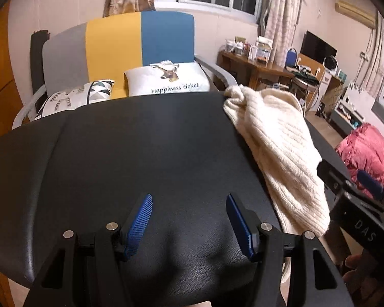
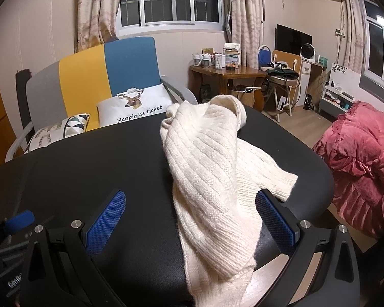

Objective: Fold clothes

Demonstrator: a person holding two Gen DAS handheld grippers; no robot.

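Starting out, we hold both the left gripper (image 1: 189,202) and right gripper (image 2: 190,200) spread wide, pinching nothing; the sweater (image 2: 207,158) lies bunched, so next we grab and flatten it.

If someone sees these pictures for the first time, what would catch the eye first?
Probably the cream knitted sweater, lying crumpled on the black table and hanging over its near edge. Behind the table, the grey, yellow and blue armchair with its deer cushion stands out, and a red quilt lies at right.

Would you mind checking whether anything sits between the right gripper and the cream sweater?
Nothing visible does. The right gripper is open, and the cream sweater lies on the black table directly between its fingers.
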